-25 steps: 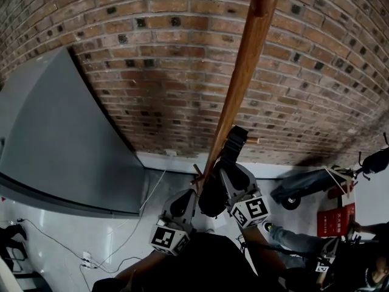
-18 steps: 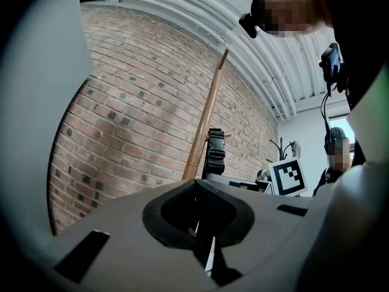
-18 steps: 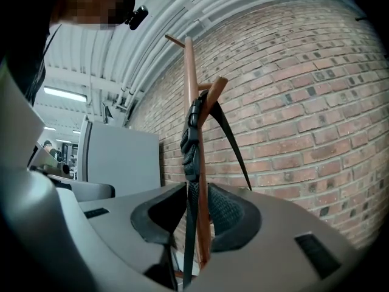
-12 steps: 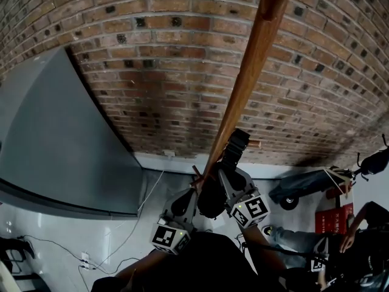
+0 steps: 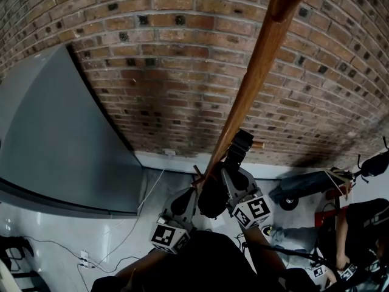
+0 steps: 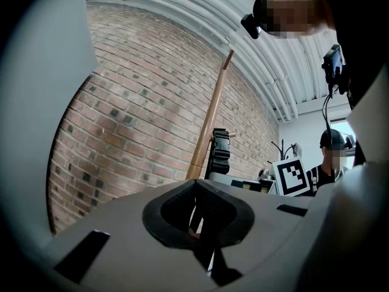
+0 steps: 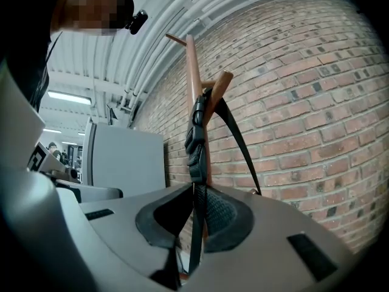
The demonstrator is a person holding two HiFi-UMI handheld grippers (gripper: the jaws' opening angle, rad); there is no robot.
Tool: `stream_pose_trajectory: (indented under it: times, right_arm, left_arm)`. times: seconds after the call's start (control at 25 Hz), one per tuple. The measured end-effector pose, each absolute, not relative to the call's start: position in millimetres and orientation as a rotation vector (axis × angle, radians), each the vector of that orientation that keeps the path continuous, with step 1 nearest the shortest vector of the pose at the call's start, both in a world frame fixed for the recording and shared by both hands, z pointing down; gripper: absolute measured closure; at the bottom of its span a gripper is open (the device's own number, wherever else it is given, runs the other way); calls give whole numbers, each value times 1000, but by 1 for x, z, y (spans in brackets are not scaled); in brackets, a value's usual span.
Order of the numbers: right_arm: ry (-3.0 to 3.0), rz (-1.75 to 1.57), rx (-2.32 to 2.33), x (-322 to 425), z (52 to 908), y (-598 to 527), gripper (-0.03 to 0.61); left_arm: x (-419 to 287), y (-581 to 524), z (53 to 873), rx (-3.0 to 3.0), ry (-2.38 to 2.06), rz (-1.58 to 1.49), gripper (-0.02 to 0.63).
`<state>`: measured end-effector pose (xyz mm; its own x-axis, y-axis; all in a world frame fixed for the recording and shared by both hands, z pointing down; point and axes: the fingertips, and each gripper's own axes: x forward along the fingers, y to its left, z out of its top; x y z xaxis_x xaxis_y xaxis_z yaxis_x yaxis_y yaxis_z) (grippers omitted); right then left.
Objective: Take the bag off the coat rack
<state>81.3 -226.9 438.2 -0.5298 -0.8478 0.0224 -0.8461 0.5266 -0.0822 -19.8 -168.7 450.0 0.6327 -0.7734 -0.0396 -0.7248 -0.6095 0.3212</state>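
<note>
The wooden coat rack pole [image 5: 255, 72] leans from top right down to the middle of the head view. A black bag strap with a buckle [image 5: 238, 146] hangs from a short peg [image 5: 258, 144] on it. My right gripper [image 5: 226, 169] reaches up beside the pole; in the right gripper view its pads are shut on the strap [image 7: 196, 139], which loops over the peg [image 7: 219, 84]. My left gripper [image 5: 189, 192] sits lower left of the pole. In the left gripper view its pads [image 6: 209, 208] look closed on a thin dark strap, with the buckle [image 6: 220, 151] ahead. The bag's body is hidden.
A brick wall [image 5: 158, 72] stands right behind the rack. A tall grey cabinet [image 5: 55, 139] fills the left. Cables [image 5: 91, 254] lie on the floor. A wheeled cart [image 5: 304, 187], a red box [image 5: 335, 221] and a person [image 5: 358, 224] are at right.
Both grippers keep their hold and barely shift. The view tilts a little, so the pole top sits further right. The person at the right has moved.
</note>
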Motion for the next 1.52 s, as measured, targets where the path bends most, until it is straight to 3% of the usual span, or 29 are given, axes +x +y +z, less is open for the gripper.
stream_pose_trajectory:
  times: [0.52, 0.84, 1.52]
  right_arm:
    - [2773, -70, -1445, 73, 433, -220, 549]
    - [2804, 18, -1400, 64, 418, -212, 557]
    - [2725, 140, -1226, 47, 320, -192, 558]
  left_arm:
    - [-28, -170, 453, 2553, -1213, -340, 597]
    - [-14, -158, 436, 2675, -1232, -197, 597]
    - [-16, -155, 431, 2673, -1222, -235, 597]
